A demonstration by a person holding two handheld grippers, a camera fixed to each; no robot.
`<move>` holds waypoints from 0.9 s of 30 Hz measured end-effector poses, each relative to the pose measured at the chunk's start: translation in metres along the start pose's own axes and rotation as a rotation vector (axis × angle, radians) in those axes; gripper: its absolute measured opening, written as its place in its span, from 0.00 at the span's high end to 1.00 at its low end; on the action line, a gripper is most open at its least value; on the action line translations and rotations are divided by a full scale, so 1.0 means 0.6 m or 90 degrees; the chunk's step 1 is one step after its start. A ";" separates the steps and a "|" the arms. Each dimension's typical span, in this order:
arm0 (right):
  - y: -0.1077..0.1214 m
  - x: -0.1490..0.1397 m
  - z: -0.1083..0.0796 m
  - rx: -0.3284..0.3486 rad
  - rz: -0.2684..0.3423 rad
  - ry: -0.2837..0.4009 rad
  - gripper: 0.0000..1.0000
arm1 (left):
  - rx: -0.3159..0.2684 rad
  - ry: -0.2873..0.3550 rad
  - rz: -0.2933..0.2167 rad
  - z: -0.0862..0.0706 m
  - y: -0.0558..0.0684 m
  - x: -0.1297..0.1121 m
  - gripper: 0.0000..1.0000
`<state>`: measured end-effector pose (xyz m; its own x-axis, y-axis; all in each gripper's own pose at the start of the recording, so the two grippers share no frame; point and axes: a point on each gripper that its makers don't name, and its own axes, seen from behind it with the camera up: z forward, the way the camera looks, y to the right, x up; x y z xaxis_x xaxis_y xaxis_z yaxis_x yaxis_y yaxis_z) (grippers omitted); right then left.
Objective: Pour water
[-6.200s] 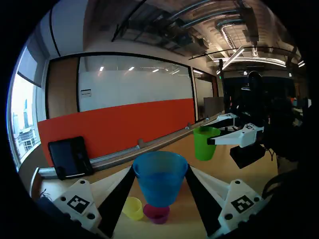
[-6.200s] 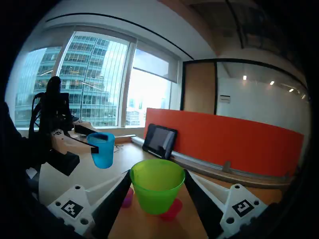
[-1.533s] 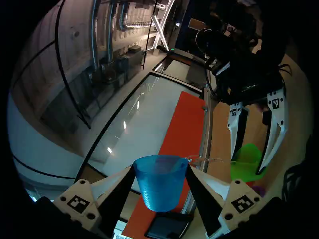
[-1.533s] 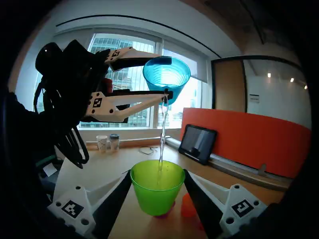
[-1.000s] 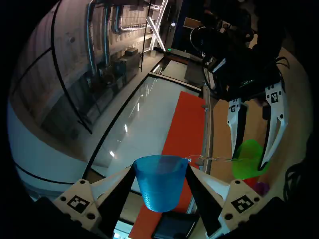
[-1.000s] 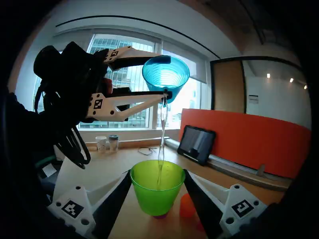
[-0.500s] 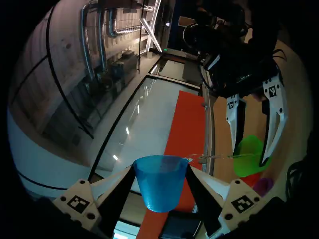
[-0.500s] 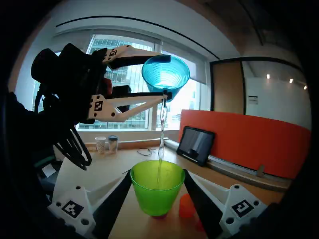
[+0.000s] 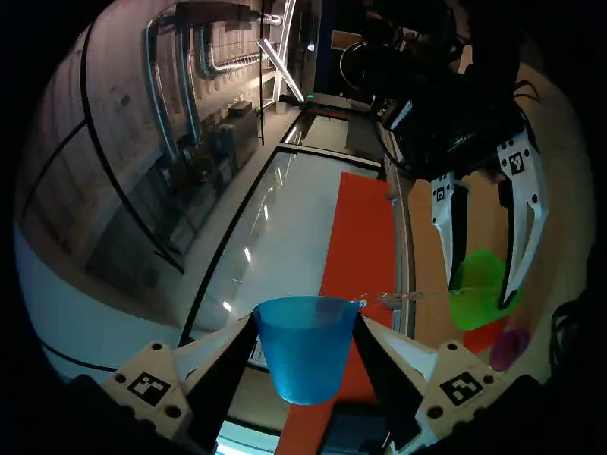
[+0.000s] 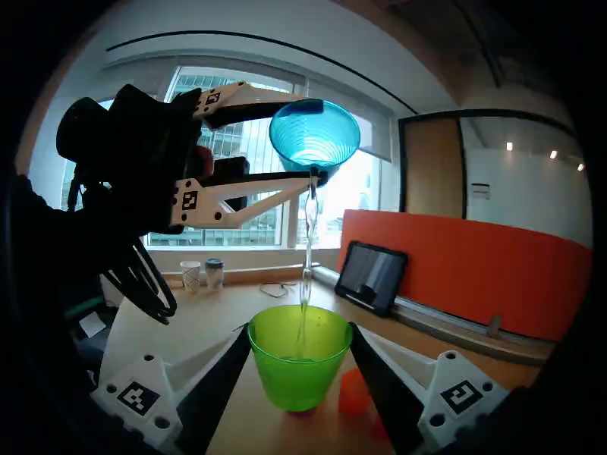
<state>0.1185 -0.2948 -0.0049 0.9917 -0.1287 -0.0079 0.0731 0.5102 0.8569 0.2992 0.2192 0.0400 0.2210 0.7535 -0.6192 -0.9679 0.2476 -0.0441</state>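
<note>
Two cups are in work here, one over the other. The left gripper (image 10: 307, 139) pinches the blue translucent plastic cup (image 10: 315, 135) between both fingers and holds it high, tipped so far that its mouth looks toward the right gripper's camera. Its long axis lies nearly level. From the lowest point of its rim a thin stream of water (image 10: 307, 243) falls straight down.

Directly under this rim is the green translucent plastic cup (image 10: 300, 356). It stands upright, squeezed between both fingers of the right gripper (image 10: 298, 334) over the near part of the wooden bench (image 10: 246, 425), well apart from the window edge. Whether its bottom touches the bench I cannot tell. A small orange cup (image 10: 350, 393) sits just beside it on the bench.

In the left gripper view the blue cup (image 9: 306, 349) is close between the left gripper's (image 9: 306, 322) own fingers. The stream (image 9: 410, 294) runs sideways from its rim toward the green cup (image 9: 478, 288) in the right gripper (image 9: 482, 296), because this camera is turned with the hand.

I judge the pouring to be under way. The coming move depends on one relation: the pouring rim must stay vertically above the green cup's mouth while the blue cup is tipped more or brought back upright.
</note>
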 end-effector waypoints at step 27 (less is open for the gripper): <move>0.006 0.003 -0.002 -0.003 -0.003 0.004 0.06 | 0.012 0.013 0.088 0.006 -0.011 0.015 0.12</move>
<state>0.1208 -0.2921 -0.0022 0.9919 -0.1261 -0.0159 0.0790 0.5137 0.8543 0.3078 0.2266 0.0379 0.0835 0.7685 -0.6343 -0.9863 0.1544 0.0572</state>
